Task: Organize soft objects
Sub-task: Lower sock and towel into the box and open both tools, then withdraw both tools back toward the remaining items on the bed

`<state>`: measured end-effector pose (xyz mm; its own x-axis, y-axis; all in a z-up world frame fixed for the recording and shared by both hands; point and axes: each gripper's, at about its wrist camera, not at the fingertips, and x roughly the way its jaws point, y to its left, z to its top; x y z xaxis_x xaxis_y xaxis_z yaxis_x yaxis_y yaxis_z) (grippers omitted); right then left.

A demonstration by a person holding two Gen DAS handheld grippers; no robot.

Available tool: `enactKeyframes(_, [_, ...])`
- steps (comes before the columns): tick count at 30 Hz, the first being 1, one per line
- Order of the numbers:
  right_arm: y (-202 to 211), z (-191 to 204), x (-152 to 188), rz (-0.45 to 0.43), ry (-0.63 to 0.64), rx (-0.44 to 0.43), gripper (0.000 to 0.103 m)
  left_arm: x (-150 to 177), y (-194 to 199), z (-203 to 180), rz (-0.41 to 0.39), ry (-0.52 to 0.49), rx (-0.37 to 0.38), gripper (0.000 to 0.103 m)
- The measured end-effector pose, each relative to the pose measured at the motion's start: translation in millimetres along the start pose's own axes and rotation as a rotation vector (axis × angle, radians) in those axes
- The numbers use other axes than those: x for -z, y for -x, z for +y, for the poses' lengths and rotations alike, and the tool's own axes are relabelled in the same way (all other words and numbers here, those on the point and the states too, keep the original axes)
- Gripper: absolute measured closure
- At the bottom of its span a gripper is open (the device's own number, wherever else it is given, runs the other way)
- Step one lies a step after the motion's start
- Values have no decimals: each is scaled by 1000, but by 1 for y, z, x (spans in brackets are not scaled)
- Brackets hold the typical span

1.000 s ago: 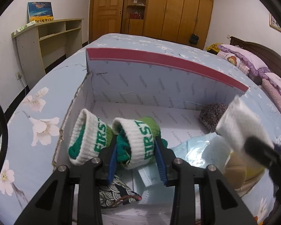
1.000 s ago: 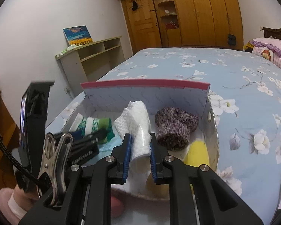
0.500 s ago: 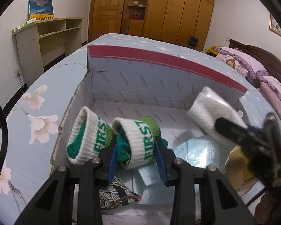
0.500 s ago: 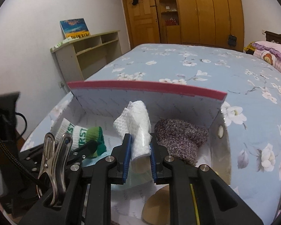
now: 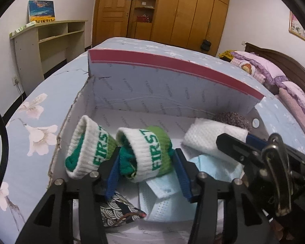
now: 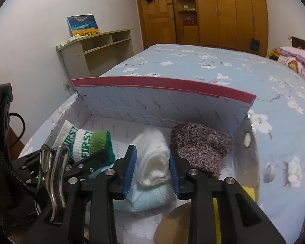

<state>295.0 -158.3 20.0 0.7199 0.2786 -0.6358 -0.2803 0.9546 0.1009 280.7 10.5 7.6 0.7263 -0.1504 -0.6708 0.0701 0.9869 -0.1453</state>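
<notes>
left wrist view: left tool (image 5: 146, 171) jaws opening, green-white sock roll (image 5: 147, 152) between them, pads look just off it; twin roll (image 5: 85, 148) just left of tool, both inside box (image 5: 172, 93) on bed (image 5: 30, 126).
right wrist view: right tool (image 6: 152, 167) jaws opening around white cloth (image 6: 154, 158), loosely between; grey knit sock (image 6: 201, 146) just right.
progress: four soft items boxed; masks (image 5: 168, 201) under tools, still loose.

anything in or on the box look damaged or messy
Yes: the cardboard box is torn along its left wall, the edge ragged near the back corner. Inside, light blue face masks lie crumpled under the green-and-white socks rather than stacked.
</notes>
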Motion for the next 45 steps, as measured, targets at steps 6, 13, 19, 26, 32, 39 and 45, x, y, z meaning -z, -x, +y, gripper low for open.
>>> enactKeyframes(6, [13, -3, 0, 1, -23, -28, 62, -4, 15, 0, 3, 4, 1, 48])
enactKeyframes(13, [38, 2, 0, -30, -23, -74, 61, -8, 44, -2, -34, 6, -44, 41])
enactKeyframes(19, [58, 6, 9, -32, -25, -118, 61, -4, 69, 1, -25, 26, -42, 41])
enactKeyframes(26, [89, 13, 28, -24, -20, -159, 60, 12, 100, 3, -22, 34, -49, 41])
enactKeyframes(32, [112, 15, 45, -24, -18, -170, 60, 28, 123, -1, -7, 30, -40, 41])
enactKeyframes(39, [131, 10, 71, -16, -21, -159, 60, 54, 131, -15, 47, 14, 12, 41])
enactKeyframes(45, [139, 0, 97, 8, -75, -171, 60, 77, 130, -28, 123, -20, 71, 41])
